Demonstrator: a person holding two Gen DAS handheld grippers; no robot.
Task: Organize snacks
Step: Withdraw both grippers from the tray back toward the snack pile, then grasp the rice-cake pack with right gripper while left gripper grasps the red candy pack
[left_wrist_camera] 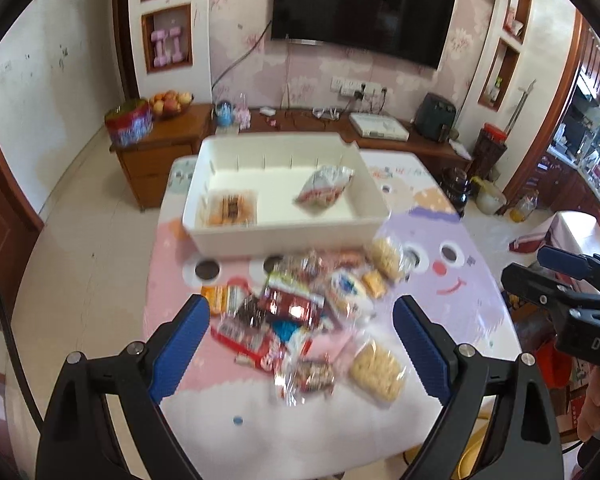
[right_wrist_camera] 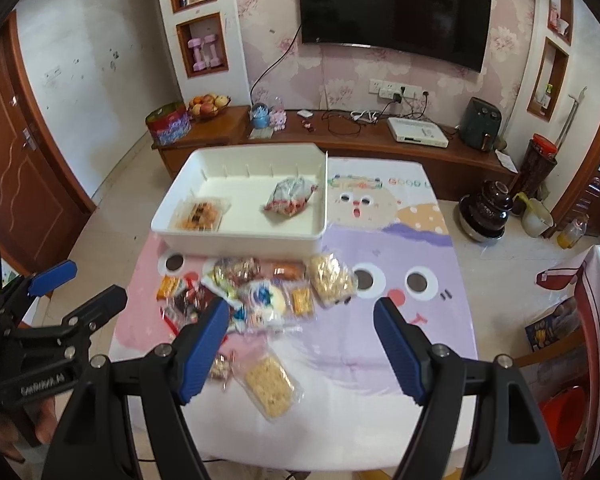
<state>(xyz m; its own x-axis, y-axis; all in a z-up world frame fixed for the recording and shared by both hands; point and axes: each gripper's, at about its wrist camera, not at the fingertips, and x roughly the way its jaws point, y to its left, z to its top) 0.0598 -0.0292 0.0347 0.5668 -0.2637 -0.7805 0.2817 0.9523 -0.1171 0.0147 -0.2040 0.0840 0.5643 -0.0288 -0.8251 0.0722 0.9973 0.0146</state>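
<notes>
Left wrist view: left gripper [left_wrist_camera: 300, 322] has jaws spread wide, nothing held, hanging over the heap of mixed plastic-wrapped snack packs [left_wrist_camera: 304, 312] on the cartoon-print pink and purple worktop [left_wrist_camera: 452, 312]. The heap sits between and just ahead of the jaws, w/ a clear-wrapped pale rice-cracker slab [left_wrist_camera: 377, 372] nearer the right jaw. Risk, as I judge it: packs overlap and the film is slippery, so closing here could pinch two at once or squirt one off the near edge. View is blurred, so which pack is lined up I can't tell. White rectangular plastic bin [left_wrist_camera: 204, 216] stands beyond the heap, holding a clear tray of biscuits [left_wrist_camera: 230, 208] and a silver-red crinkled bag [left_wrist_camera: 324, 190].

Right wrist view: right gripper [right_wrist_camera: 300, 320] also wide open and empty. Most of the heap lies by its left jaw and ahead of it; the cracker slab [right_wrist_camera: 269, 386] lies just inside the left jaw, while the space toward the right jaw is bare cloth. Other gripper is close on the left, so both reaching for the heap could knock together or scatter packs.
</notes>
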